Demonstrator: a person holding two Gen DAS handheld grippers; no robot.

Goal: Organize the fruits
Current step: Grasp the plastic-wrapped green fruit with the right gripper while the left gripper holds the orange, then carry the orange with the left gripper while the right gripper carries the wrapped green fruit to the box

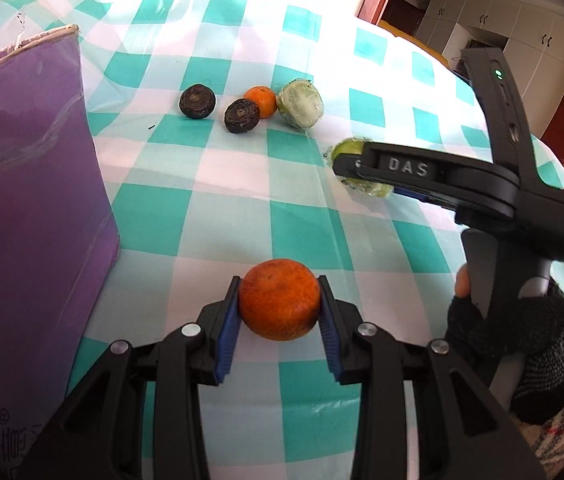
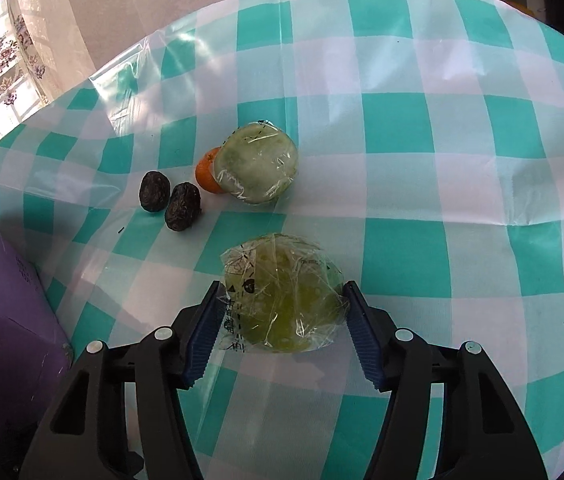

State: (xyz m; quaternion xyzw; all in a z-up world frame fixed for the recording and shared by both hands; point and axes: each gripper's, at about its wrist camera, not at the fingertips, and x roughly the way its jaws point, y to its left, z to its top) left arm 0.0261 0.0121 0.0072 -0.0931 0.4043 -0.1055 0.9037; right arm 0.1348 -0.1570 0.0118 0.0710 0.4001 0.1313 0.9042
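Leftmost, a purple box (image 1: 30, 184) stood on the teal-and-white checked tablecloth (image 1: 210, 208), its open top towards the far edge. Right of it, further back, lay two dark wrinkled fruits (image 1: 197, 101), side by side, then a small orange (image 1: 261, 101) touching a pale green fruit in cling film (image 1: 301, 104); in the right wrist view that wrapped fruit (image 2: 256, 163) hid most of the small orange (image 2: 208, 176).

My left tongs (image 1: 280, 300) were pinched on a larger orange (image 1: 280, 298), blue pads (image 1: 229, 328) pressed on both its sides, the fruit near the box's near corner; I could not tell if it was lifted or touching the cloth.

Further right, my right tongs (image 2: 282, 312) straddled a second wrapped green fruit (image 2: 282, 292), well in front of the loose group. Both pads (image 2: 202, 336) met the crinkled film at its sides, so I read them as gripping it. From the left wrist view this fruit (image 1: 346, 150) showed only partly behind the tongs' near finger (image 1: 394, 168). My gloved right hand (image 1: 522, 332) gripped the handle at far right
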